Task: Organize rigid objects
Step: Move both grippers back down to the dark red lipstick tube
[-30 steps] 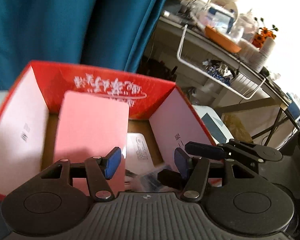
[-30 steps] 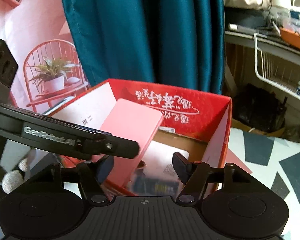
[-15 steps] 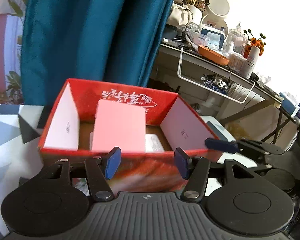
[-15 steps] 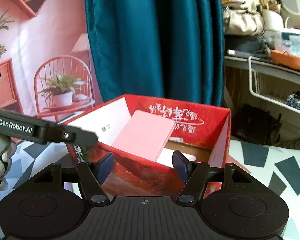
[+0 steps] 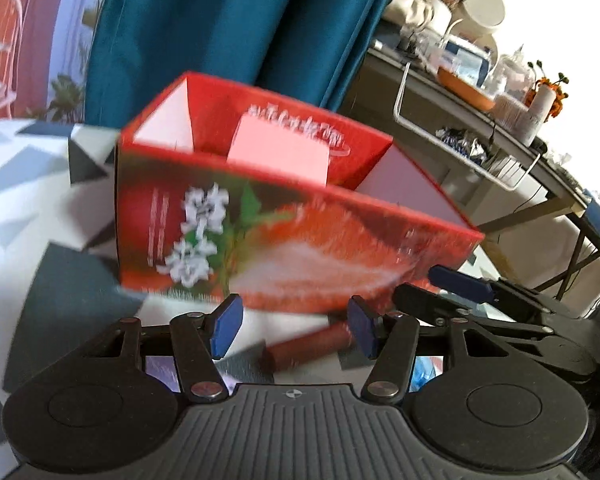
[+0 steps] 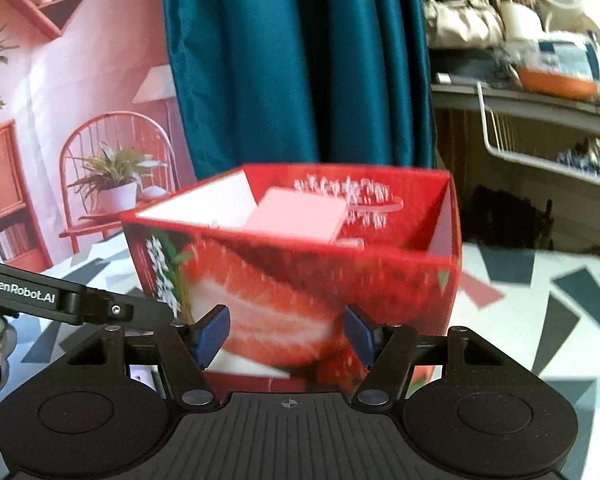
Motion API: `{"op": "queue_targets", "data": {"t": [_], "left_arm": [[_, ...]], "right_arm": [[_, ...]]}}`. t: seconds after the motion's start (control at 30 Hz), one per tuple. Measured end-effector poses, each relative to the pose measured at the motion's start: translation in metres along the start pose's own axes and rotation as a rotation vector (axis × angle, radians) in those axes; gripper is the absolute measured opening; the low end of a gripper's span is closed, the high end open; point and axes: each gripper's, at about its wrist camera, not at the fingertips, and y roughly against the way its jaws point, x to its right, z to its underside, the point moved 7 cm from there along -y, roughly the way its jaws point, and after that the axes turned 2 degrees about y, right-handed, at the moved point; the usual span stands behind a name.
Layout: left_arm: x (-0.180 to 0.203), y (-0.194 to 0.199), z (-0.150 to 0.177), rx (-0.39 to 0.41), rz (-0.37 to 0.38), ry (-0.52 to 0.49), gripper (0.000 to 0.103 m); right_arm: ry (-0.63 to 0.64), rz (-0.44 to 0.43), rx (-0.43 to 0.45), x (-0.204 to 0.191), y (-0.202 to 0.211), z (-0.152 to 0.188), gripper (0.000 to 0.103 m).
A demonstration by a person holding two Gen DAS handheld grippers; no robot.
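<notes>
Your left gripper [image 5: 294, 330] and right gripper [image 6: 286, 336] both have fingers spread, pinching nothing. The red box [image 5: 284, 240] stands open-topped on the patterned surface [image 5: 28, 184], just ahead of both grippers; its near wall fills the gap ahead of your right fingers. A pink card [image 5: 280, 152] leans tilted inside against the far wall (lower part hidden by the near wall). A dark red cylinder [image 5: 308, 346] lies on the surface between your left fingers, its ends blurred. Open surface shows to the box's left and right. The box's floor is not visible.
</notes>
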Motion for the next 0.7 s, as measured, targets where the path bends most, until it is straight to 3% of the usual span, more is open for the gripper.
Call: {"op": "queue_targets", "data": {"t": [0.07,0.3,0.6,0.7], "left_arm": [[-0.001,-0.005,0.006,-0.017,0.0,0.005,0.05],[-0.002,-0.02,0.023,-0.059,-0.015,0.009,0.047],[-0.002,-0.032,0.033,-0.071,-0.036,-0.015,0.047],[-0.002,-0.035,0.035,-0.078,-0.036,-0.016,0.043]], "right_arm": [[-0.033,0.006,-0.015,0.002,-0.007,0.011,0.058],[-0.153,0.007,-0.056,0.003,-0.028,0.04,0.054],[-0.127,0.006,-0.104,-0.002,-0.044,0.049,0.048],[-0.113,-0.004,-0.112,-0.007,-0.047,0.05,0.046]]}}
